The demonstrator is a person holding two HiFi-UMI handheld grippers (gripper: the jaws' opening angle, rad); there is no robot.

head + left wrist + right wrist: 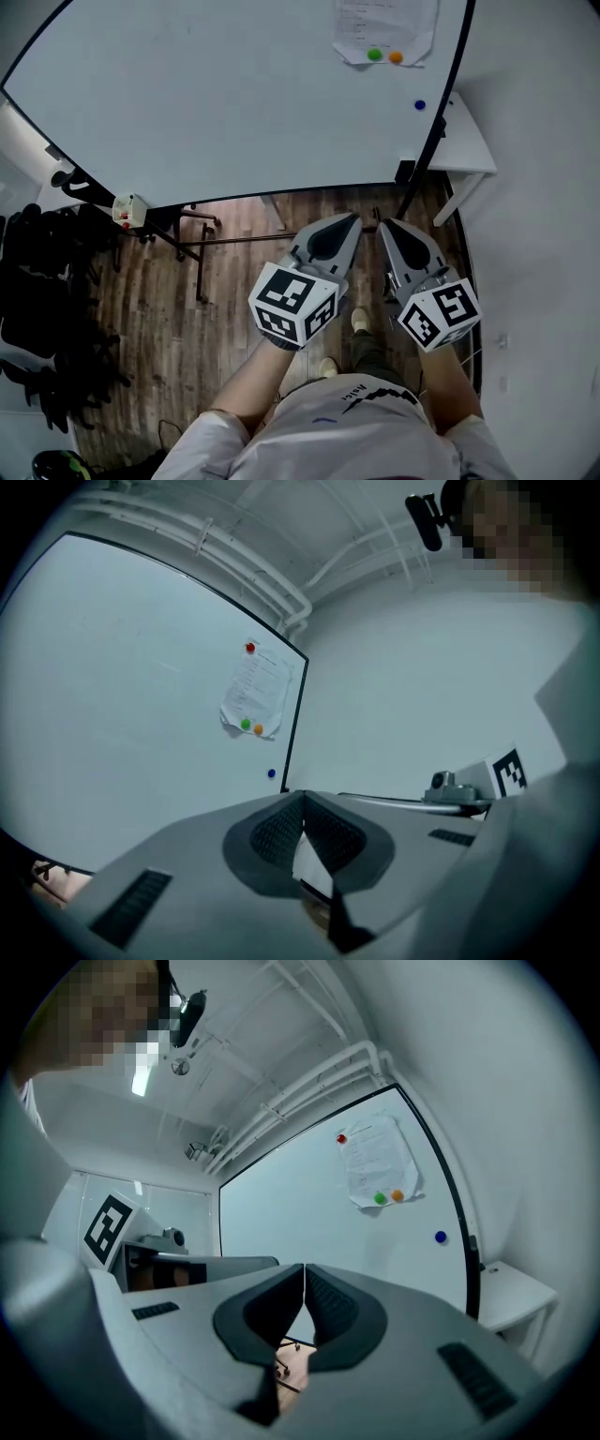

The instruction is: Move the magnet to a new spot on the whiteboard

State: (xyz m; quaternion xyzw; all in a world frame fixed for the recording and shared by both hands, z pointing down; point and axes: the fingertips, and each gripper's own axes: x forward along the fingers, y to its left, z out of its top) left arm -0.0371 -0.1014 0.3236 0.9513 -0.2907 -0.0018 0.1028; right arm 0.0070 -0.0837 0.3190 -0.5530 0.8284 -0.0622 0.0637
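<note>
well beyond left gripper (352, 218) and right gripper (384, 224), blue magnet (419, 105) on whiteboard (234, 94)

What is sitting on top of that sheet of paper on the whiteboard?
A red magnet at the top of the paper, and a green magnet and an orange magnet near its bottom. Whatever lies under them is hidden.

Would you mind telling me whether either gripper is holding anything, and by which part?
Nothing is held: the left gripper and the right gripper are both shut with nothing between their jaws.
</note>
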